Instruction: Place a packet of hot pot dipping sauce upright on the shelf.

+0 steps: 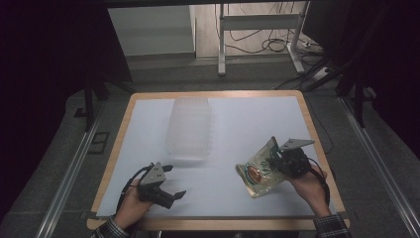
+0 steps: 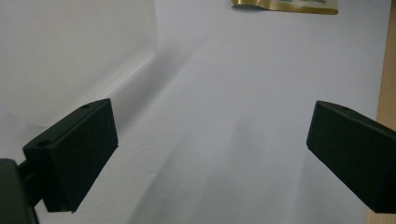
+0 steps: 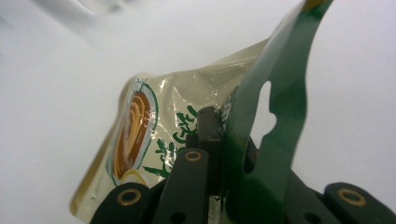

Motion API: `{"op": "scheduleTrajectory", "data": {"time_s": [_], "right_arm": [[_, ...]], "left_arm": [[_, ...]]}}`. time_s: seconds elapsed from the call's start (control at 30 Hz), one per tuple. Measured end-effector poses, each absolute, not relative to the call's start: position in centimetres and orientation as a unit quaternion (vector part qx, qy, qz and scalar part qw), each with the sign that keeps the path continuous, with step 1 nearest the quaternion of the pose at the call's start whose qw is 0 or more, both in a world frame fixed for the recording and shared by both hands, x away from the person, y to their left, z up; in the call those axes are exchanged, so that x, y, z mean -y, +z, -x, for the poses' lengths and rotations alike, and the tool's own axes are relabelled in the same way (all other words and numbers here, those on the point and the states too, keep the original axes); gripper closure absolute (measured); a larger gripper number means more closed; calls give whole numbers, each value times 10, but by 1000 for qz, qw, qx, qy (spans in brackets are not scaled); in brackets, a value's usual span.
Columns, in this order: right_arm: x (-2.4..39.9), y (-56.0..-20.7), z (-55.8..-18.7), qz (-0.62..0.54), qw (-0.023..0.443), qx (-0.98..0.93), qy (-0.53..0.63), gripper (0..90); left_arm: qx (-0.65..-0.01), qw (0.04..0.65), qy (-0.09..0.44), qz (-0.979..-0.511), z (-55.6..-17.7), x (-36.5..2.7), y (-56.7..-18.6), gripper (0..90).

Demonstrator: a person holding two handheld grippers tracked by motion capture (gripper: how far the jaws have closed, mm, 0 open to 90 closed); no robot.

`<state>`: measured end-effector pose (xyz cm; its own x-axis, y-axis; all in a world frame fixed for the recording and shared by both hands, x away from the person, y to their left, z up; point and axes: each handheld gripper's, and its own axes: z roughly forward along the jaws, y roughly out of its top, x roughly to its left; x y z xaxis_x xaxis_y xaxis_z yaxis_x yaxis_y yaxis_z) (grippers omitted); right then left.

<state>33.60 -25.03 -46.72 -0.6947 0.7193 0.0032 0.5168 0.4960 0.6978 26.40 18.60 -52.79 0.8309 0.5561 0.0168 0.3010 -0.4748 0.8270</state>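
The table (image 1: 124, 130) had a light wooden top, its bare edge showing as a frame around a white sheet (image 1: 247, 124) that covered nearly the whole surface. On the sheet, toward the far left of centre, a stack of clear plastic trays (image 1: 189, 130) lay with its long side running away from the person. Near the right front, a shiny food pouch (image 1: 257, 174) with green print touched the sheet at its lower end, its upper end raised.
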Motion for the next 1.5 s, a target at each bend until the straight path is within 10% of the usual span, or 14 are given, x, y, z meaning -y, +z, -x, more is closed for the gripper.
{"op": "scheduleTrajectory", "data": {"time_s": [1.5], "right_arm": [[224,-390,-365,-295,136,-845,426,891]], "left_arm": [[-260,459,150,-836,-264,-190,-525,18]]}}
